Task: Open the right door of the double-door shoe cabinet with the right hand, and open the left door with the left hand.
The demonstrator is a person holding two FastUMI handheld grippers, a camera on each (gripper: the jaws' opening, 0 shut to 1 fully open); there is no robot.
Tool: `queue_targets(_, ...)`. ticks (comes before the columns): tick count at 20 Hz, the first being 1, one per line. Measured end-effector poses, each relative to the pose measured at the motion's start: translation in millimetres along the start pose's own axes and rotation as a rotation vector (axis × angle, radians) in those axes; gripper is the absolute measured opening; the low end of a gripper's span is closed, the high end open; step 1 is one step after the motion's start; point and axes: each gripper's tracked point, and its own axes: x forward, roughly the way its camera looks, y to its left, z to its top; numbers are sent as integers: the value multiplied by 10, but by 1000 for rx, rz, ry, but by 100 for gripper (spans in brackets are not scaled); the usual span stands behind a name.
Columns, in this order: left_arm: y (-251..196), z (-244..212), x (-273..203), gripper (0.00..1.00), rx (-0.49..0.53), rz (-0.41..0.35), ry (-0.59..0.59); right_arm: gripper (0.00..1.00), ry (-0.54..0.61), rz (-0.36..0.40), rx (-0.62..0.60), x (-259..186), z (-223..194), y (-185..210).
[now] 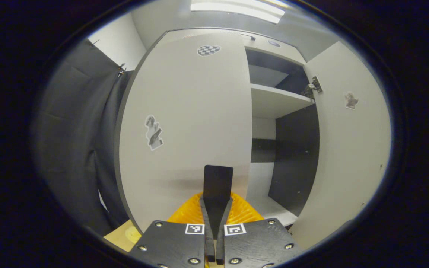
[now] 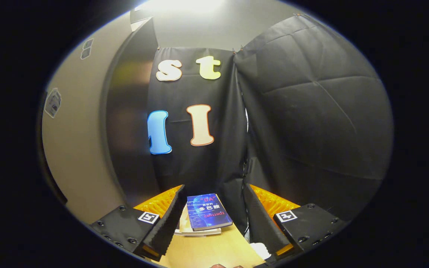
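While the right door point(image 1: 348, 149) already stands swung open to your right, your left gripper point(image 1: 217, 193), fingers pressed together on nothing, faces the closed left door point(image 1: 188, 123) just ahead. Your right gripper point(image 2: 212, 219) hangs open. Next, hook that door's inner edge.

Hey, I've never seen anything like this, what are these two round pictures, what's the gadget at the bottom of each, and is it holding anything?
Each picture comes from a camera riding on a hand-held gripper that a person carries. In the left gripper view, that hand-held gripper has its fingers together, holding nothing, facing a shoe cabinet whose left door looks closed while the right door stands open, showing a shelf. In the right gripper view, the other hand-held gripper is open and empty, pointing at the booth's black cloth wall, above a book lying on a wooden surface.
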Motion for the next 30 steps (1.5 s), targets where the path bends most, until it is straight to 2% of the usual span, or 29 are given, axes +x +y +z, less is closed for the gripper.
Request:
queue_targets(6,52,-26,-217,5,-14,-109,13,98,-6,-60,27,-493,83,207)
queue_targets(14,109,-13,-324,5,-13,-189,7,98,-45,-164,-13,-1197,141,236)
queue_targets(22,201,31,-459,4,-22,-210,-18,98,-53,-175,-23,-1464,140,481)
queue_targets(30,335,34,-541,4,-16,-175,-24,98,-77,-151,-4,-1465,248,708)
